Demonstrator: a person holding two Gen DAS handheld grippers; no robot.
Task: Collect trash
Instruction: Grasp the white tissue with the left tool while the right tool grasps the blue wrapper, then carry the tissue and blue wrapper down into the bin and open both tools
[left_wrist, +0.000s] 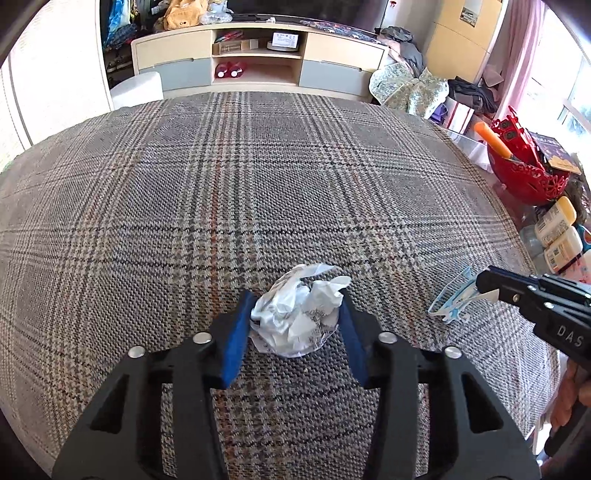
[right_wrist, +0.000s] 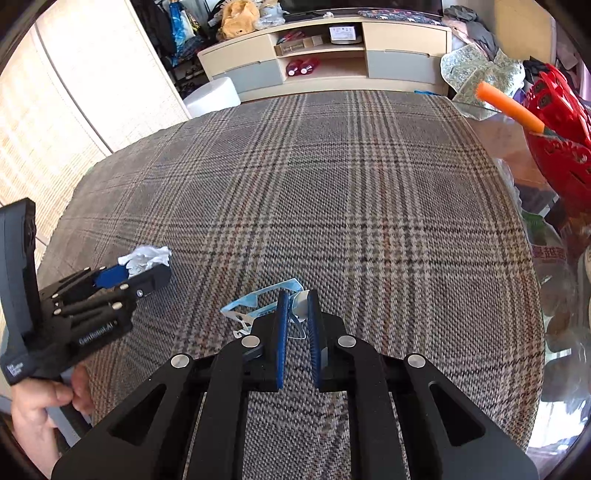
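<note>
Two grippers work over a plaid cloth (left_wrist: 258, 184) that covers the table, both near its front edge. Toward the left, the left gripper (left_wrist: 297, 310) has its blue pads on either side of a crumpled white paper ball (left_wrist: 299, 317); the pads touch the paper's sides, so the jaws are closed on it while it sits on the cloth. The right wrist view shows the same paper (right_wrist: 147, 258) sticking out past that gripper's tip (right_wrist: 147, 273), with a hand (right_wrist: 40, 410) around its handle. To the right, nearer the cloth's right edge, the right gripper (right_wrist: 297, 306) has its jaws almost together, pinching a torn blue-and-white plastic wrapper (right_wrist: 258, 299) whose loose end lies on the cloth. Past the right edge stand a red openwork basket (left_wrist: 524, 173) with an orange-handled tool (left_wrist: 491, 138) in it and two pale bottles (left_wrist: 557, 236).
</note>
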